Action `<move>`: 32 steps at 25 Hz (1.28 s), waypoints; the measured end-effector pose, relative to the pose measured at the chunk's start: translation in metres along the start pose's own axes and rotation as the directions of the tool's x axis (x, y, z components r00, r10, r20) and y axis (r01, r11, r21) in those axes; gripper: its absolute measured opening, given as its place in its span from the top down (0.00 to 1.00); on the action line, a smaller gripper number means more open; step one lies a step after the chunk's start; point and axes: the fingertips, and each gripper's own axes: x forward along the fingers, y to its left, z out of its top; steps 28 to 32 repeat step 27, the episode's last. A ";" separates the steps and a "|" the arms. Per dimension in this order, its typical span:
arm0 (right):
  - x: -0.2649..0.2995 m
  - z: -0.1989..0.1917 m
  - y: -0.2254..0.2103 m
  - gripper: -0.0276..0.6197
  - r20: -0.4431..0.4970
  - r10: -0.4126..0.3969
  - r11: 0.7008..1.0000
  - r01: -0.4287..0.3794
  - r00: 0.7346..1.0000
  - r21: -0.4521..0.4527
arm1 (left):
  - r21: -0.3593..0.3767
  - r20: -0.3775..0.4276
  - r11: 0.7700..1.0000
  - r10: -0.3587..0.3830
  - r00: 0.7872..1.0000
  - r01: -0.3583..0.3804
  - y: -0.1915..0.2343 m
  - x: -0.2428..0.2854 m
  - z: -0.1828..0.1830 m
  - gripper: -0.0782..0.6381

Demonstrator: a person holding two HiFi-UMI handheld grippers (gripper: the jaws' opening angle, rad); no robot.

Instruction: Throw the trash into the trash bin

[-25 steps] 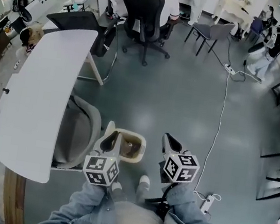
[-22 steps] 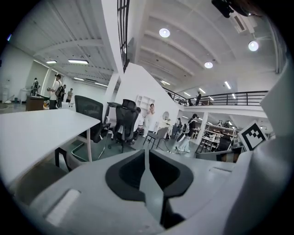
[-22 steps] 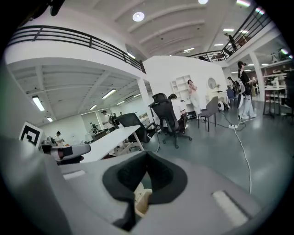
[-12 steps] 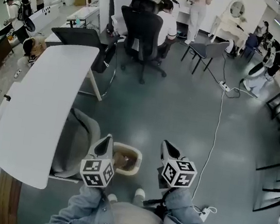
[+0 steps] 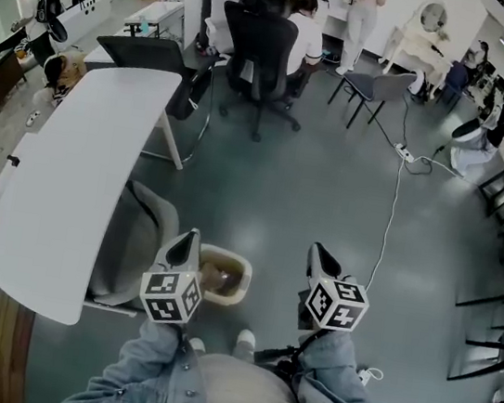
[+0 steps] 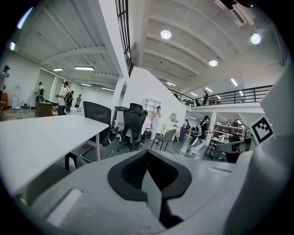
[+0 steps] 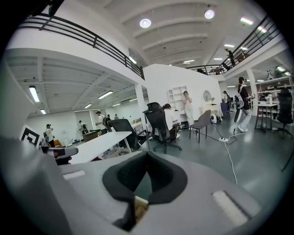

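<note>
A beige trash bin [image 5: 233,290] stands on the grey floor just ahead of my feet, with brownish trash [image 5: 214,278] lying inside it. My left gripper [image 5: 187,239] hangs over the bin's left rim, jaws shut and nothing between them; in the left gripper view [image 6: 148,158] the dark pads meet and only the room shows beyond. My right gripper [image 5: 319,253] is held to the right of the bin, apart from it, with its jaws together and empty too [image 7: 146,158]. A sliver of the bin [image 7: 140,207] shows under the right gripper's jaws.
A long white table [image 5: 78,170] runs along the left, and a grey chair [image 5: 138,245] sits between it and the bin. A person sits in a black office chair [image 5: 261,47] farther off. A white cable [image 5: 390,217] runs to a power strip [image 5: 367,375] at the right.
The left gripper's jaws, slightly apart over the bin a second ago, have come together. Both grippers have lifted a little, the right one more.
</note>
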 end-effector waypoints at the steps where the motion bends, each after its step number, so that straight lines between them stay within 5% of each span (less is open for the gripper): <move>1: 0.000 -0.001 0.002 0.95 -0.001 -0.004 1.000 0.004 1.000 -0.015 | 0.002 -0.001 1.000 0.001 1.000 -0.001 0.000 0.000 0.000 0.88; 32: 0.024 -0.006 -0.007 0.95 -0.050 -0.013 0.998 0.010 0.999 -0.056 | -0.025 -0.026 0.999 0.023 0.999 -0.024 0.003 0.016 -0.013 0.88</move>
